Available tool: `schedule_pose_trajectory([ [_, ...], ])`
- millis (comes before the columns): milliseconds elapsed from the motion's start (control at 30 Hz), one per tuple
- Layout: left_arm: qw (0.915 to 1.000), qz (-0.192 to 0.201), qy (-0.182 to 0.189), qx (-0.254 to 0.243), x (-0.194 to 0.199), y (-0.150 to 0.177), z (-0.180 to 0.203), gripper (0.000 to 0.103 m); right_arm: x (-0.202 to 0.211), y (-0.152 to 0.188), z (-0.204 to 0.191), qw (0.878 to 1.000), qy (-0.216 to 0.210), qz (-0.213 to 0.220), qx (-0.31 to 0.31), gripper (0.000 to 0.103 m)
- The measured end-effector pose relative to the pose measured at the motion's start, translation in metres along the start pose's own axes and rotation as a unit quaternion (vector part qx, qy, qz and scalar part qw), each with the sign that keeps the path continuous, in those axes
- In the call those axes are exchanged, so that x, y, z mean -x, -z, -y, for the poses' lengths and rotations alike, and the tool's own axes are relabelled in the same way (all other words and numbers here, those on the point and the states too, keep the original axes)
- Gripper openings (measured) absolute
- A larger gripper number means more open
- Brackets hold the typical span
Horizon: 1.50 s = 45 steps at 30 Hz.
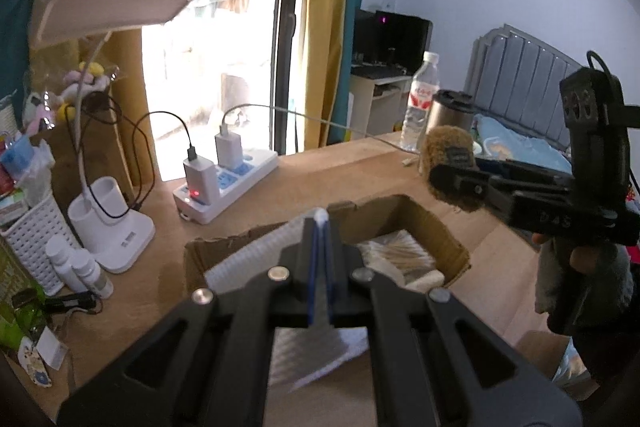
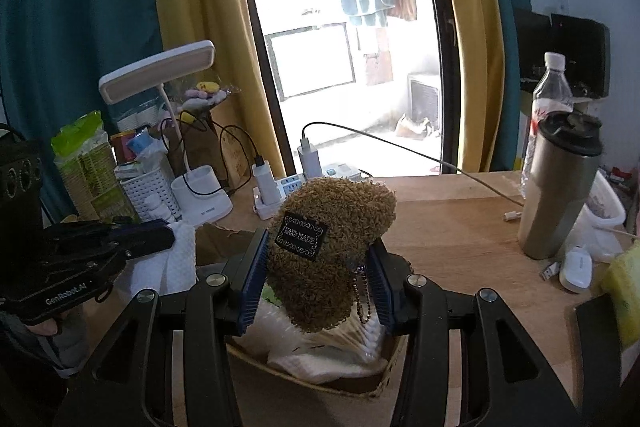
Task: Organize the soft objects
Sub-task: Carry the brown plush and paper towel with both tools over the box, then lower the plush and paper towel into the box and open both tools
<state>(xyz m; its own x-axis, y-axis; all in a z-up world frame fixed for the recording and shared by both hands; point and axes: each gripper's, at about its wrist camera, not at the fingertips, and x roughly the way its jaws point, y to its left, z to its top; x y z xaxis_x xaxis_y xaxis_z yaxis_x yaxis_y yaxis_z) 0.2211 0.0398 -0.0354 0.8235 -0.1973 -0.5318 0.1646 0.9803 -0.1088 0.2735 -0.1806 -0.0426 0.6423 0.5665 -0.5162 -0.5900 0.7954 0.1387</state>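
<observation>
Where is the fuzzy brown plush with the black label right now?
In the right wrist view the brown plush sits centre frame, clamped between the right tongs just above the open cardboard box, with the steel tumbler off to its right.

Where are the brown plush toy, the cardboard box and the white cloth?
brown plush toy (image 2: 340, 251): right wrist view, fuzzy body beside its black label.
cardboard box (image 1: 432, 223): left wrist view, inner face of right wall.
white cloth (image 2: 182, 255): right wrist view, textured fold hanging from the left gripper.
</observation>
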Motion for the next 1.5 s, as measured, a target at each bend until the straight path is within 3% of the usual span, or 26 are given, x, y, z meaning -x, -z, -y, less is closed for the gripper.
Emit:
schedule_pose_trajectory([
  [500, 0.9997, -0.016, 0.004, 0.017, -0.039, -0.003, -0.015, 0.003, -0.042, 0.005, 0.002, 0.999, -0.026, -0.033, -0.009, 0.048],
  [967, 0.9952, -0.082, 0.001, 0.053, -0.088, 0.020, -0.036, 0.006, -0.085, 0.019, -0.015, 0.994, -0.038, -0.103, 0.005, 0.048],
  [1300, 0.9958, -0.069, -0.009, 0.060, -0.073, 0.018, -0.040, 0.028, -0.098, 0.026, -0.020, 0.991, -0.016, -0.132, 0.011, 0.052],
  [1367, 0.9962, -0.064, -0.008, 0.060, -0.067, 0.017, -0.040, 0.039, -0.097, 0.024, -0.023, 0.991, -0.008, -0.132, 0.012, 0.060],
  [1433, 0.9966, -0.055, -0.003, 0.062, -0.060, 0.017, -0.040, 0.062, -0.095, 0.023, -0.024, 0.992, 0.000, -0.129, 0.011, 0.062],
  [1500, 0.9969, -0.043, 0.000, 0.065, -0.052, 0.015, -0.040, 0.067, -0.091, 0.022, -0.023, 0.992, 0.008, -0.126, 0.009, 0.064],
])
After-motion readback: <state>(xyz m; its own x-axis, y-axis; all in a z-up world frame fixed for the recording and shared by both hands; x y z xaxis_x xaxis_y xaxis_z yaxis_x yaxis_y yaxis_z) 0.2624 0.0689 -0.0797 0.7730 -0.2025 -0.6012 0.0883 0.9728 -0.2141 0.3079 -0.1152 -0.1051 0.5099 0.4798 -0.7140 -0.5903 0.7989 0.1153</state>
